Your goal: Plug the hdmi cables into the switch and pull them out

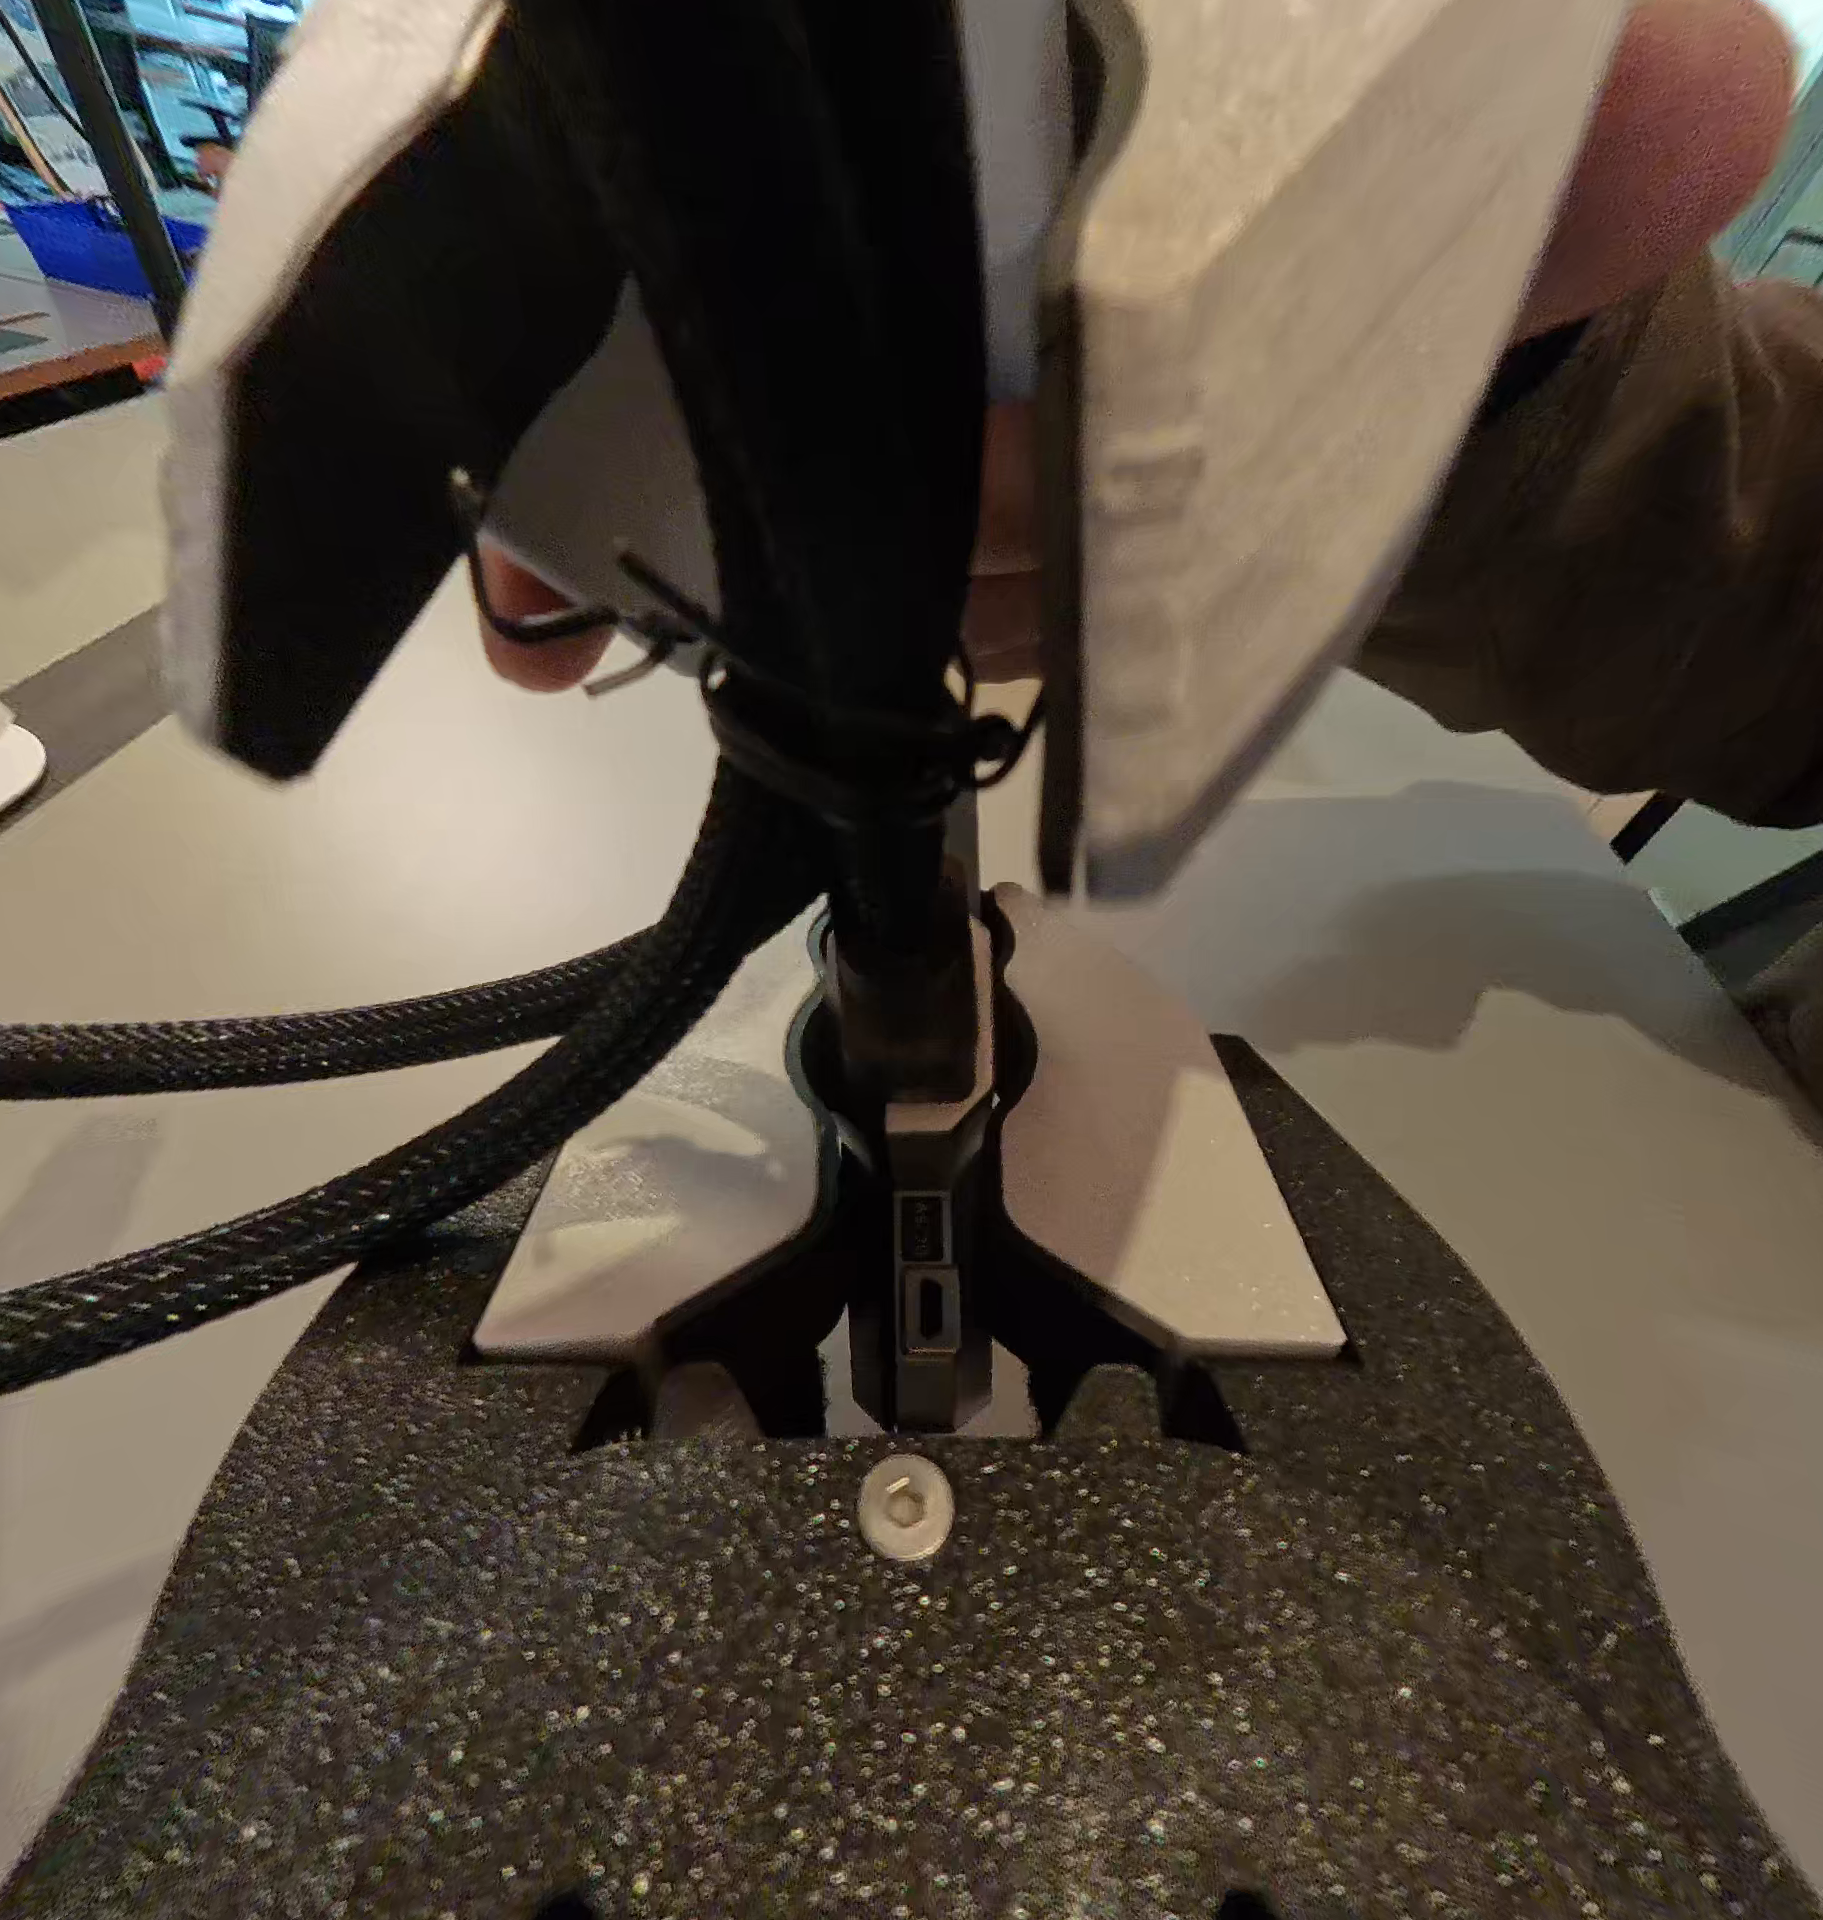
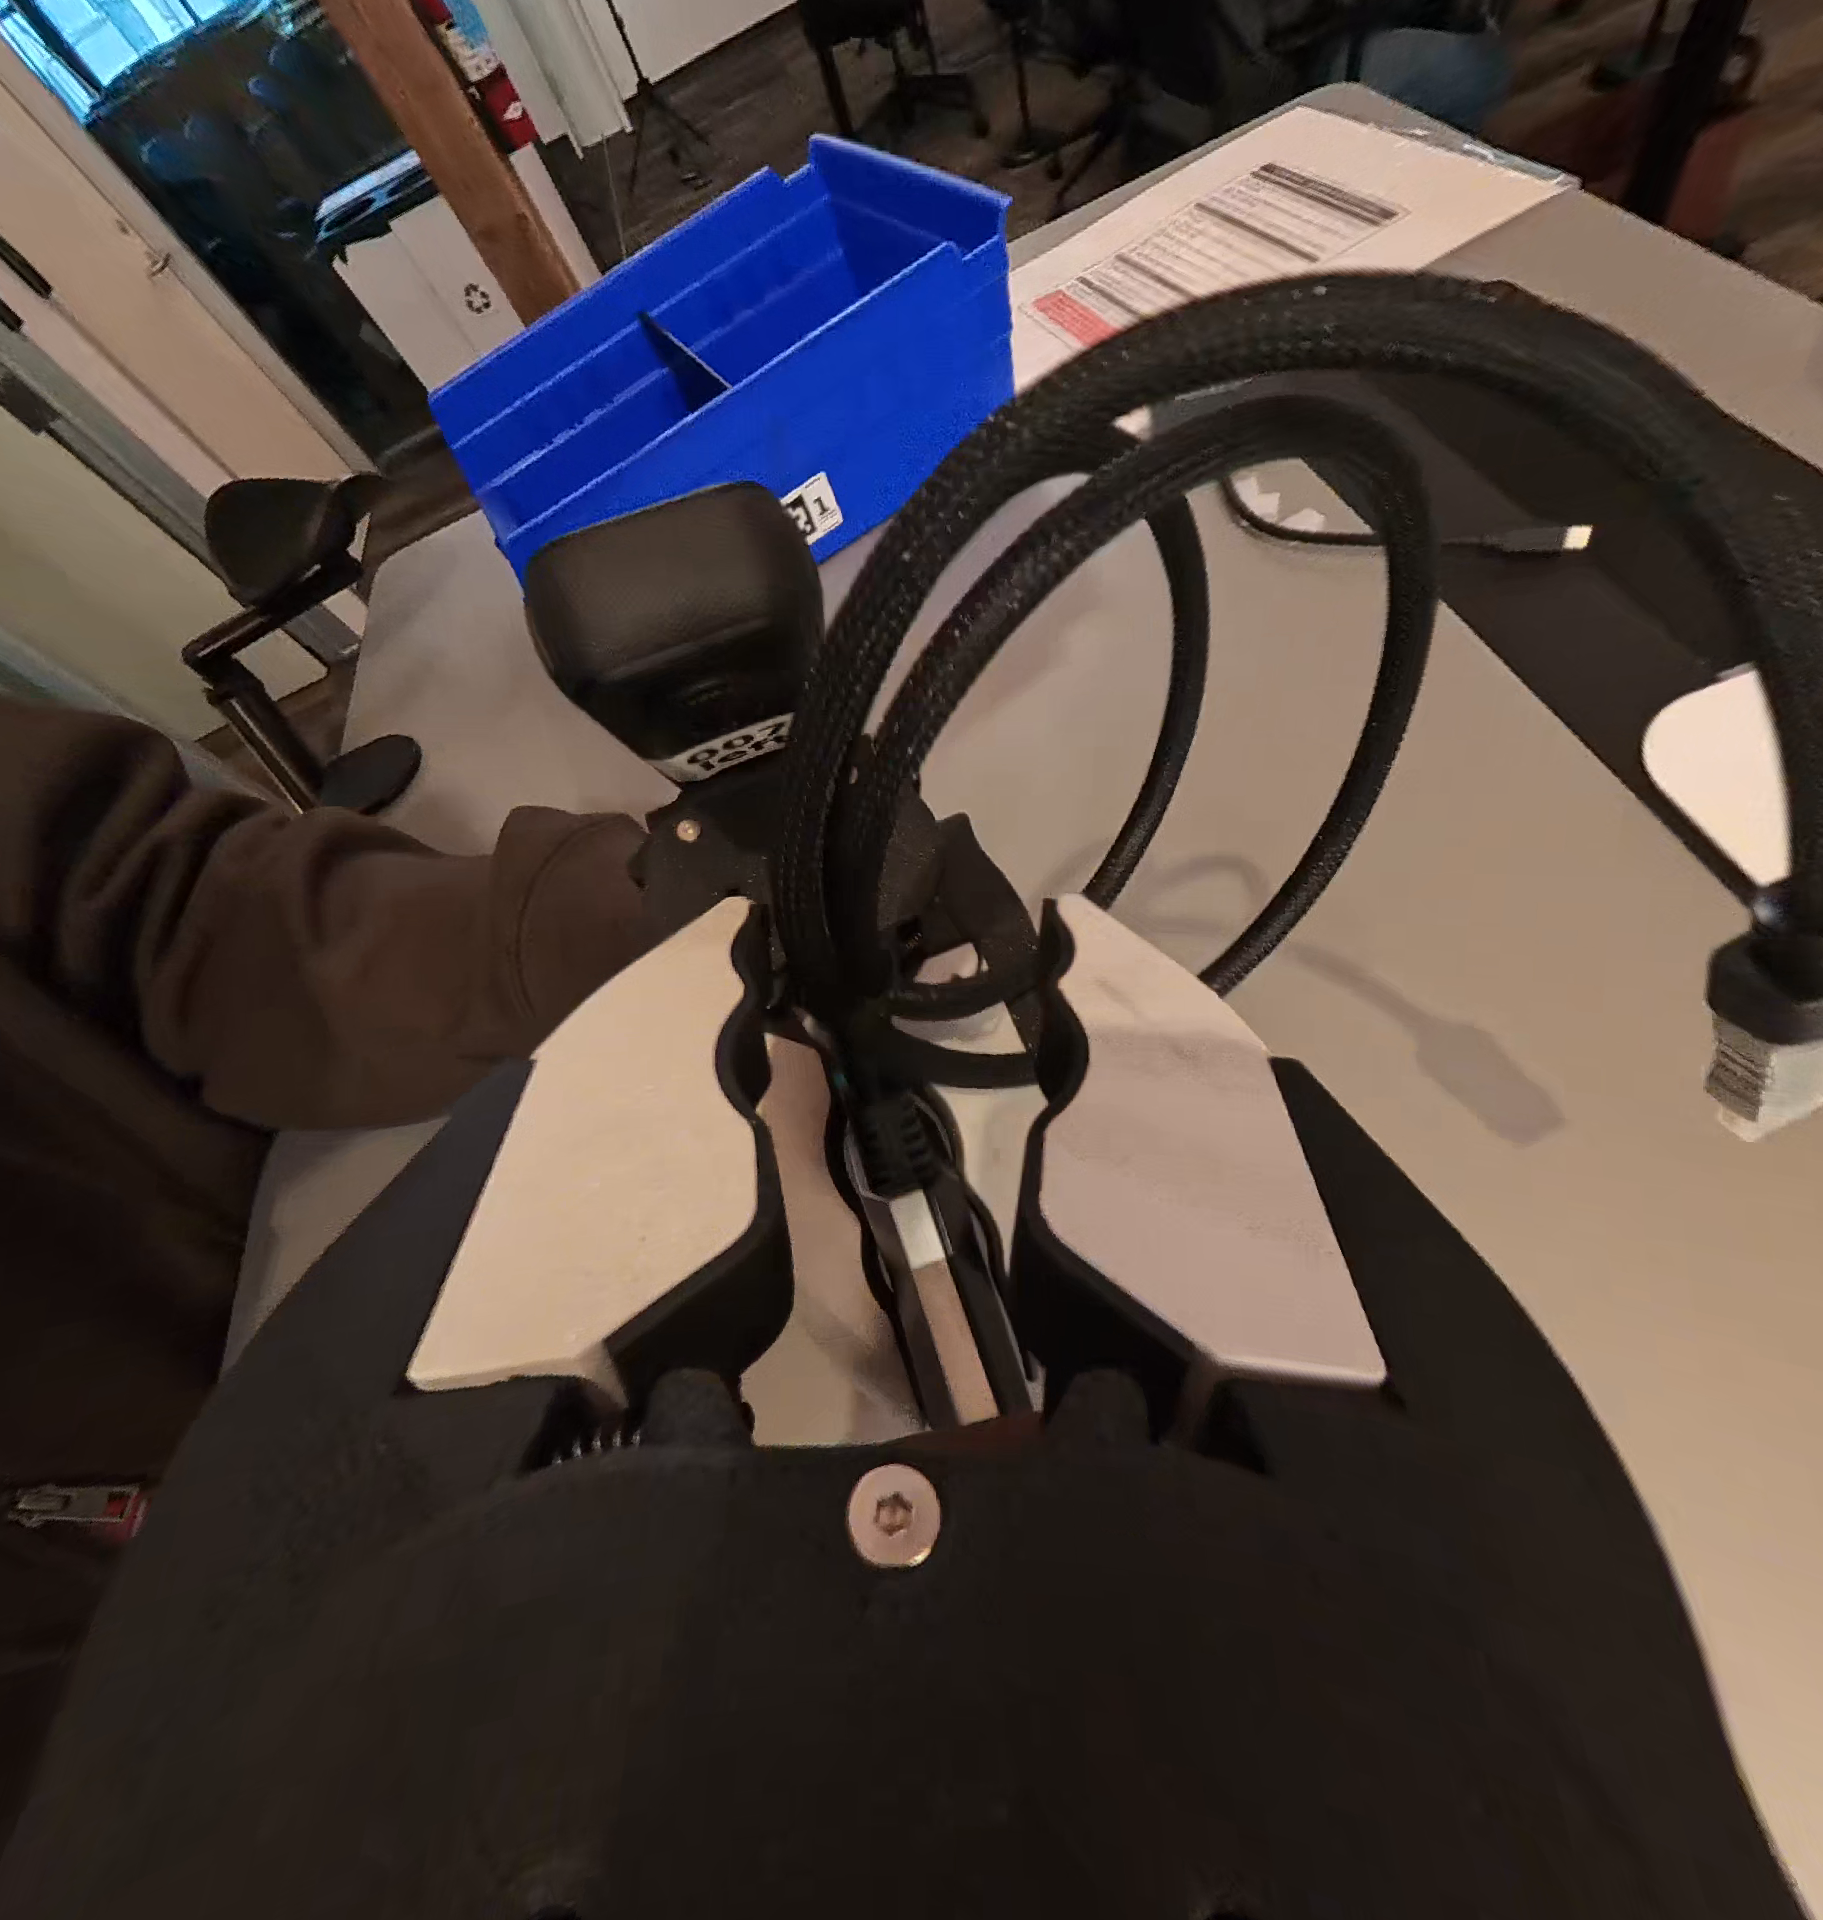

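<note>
Clamping black braided cable [image 1: 891, 997] — left gripper [image 1: 912, 997], right gripper [image 2: 896, 997] open.

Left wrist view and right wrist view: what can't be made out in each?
- Left wrist view: the right gripper is blurred and cut off by the top edge, so its grasp is unreadable.
- Left wrist view: the braided cable runs off the left edge, so that end is unseen.
- Right wrist view: cable loops hide the fingers of the left gripper.
- Right wrist view: the printed sheet is too small and blurred.

Braided black cable [image 2: 1291, 343] rough, woven; blue bin [image 2: 761, 416] glossy plastic; table [image 2: 1509, 1299] smooth, matt.
</note>
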